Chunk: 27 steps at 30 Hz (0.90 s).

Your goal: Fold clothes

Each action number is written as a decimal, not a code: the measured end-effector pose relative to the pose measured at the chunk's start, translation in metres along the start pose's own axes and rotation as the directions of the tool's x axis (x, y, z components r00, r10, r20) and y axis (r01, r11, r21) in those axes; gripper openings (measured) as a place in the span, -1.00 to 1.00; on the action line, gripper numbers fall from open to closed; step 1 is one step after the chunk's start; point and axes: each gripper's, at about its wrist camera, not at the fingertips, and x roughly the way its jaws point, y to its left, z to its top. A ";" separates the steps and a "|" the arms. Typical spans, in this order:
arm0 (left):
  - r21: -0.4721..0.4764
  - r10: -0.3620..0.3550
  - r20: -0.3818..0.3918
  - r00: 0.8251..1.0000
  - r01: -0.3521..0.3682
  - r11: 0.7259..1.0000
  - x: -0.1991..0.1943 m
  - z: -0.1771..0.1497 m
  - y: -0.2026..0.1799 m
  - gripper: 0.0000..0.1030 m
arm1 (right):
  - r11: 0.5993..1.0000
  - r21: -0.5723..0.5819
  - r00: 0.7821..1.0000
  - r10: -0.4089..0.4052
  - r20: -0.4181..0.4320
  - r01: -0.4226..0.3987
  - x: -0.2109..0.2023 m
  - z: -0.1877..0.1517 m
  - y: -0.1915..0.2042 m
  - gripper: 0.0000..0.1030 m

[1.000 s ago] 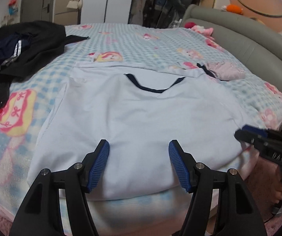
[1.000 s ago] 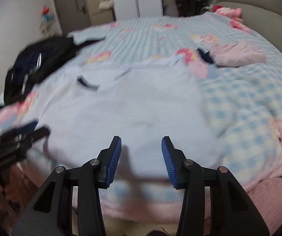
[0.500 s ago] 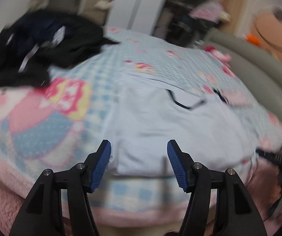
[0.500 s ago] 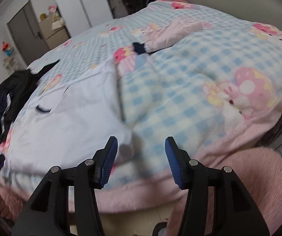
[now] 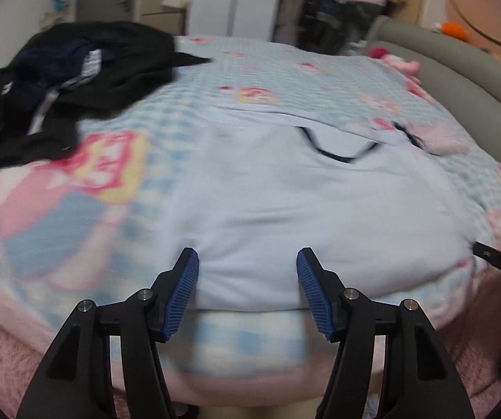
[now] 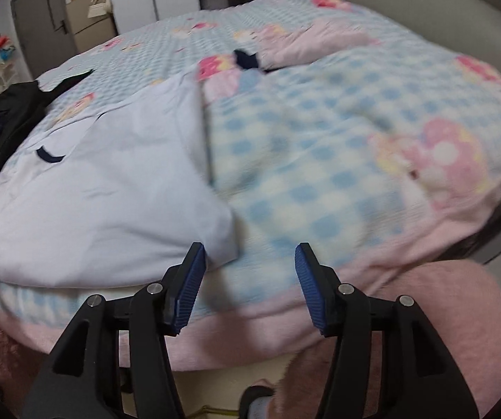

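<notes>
- Shirt (image 5: 320, 209): pale blue, dark-trimmed neckline, spread flat on the bed (image 6: 337, 160), hem toward the near edge.
- Left hand-held gripper (image 5: 247, 284): jaws wide, empty, at the hem's left part.
- Right hand-held gripper (image 6: 248, 279): jaws wide, empty, beside the hem's right corner.
- Judged step: positioning for a hem grasp; each gripper needs one corner.

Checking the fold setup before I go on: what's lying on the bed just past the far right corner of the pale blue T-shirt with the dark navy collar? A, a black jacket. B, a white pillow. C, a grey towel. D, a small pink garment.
D: a small pink garment lies just beyond the far right corner of the pale blue T-shirt with the dark navy collar, on the blue checked blanket.
</notes>
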 end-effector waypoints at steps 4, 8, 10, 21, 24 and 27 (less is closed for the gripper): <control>-0.061 -0.001 0.039 0.999 0.003 0.998 -0.008 0.006 0.016 0.19 | 0.998 0.026 0.993 0.052 0.109 -0.055 -0.023 0.007 -0.003 0.04; -0.046 -0.065 0.063 0.996 0.068 0.997 -0.008 0.028 0.011 0.19 | 0.993 -0.050 0.982 0.117 0.149 -0.110 -0.030 0.027 0.019 0.07; 0.007 -0.073 0.051 0.996 0.072 0.997 0.005 0.051 -0.001 0.19 | 0.982 -0.129 0.979 0.154 0.133 -0.137 -0.025 0.042 0.039 0.06; 0.189 -0.100 -0.129 0.987 0.123 0.974 0.110 0.117 -0.045 0.19 | 0.894 -0.399 0.964 0.253 0.079 -0.202 0.049 0.118 0.141 0.07; 0.178 -0.089 -0.103 0.991 0.106 0.978 0.117 0.116 -0.042 0.19 | 0.908 -0.414 0.990 0.111 0.092 -0.063 0.088 0.105 0.136 0.04; 0.166 -0.077 -0.076 0.994 0.089 0.982 0.123 0.114 -0.039 0.20 | 0.947 -0.306 0.989 0.126 0.072 -0.098 0.112 0.087 0.091 0.03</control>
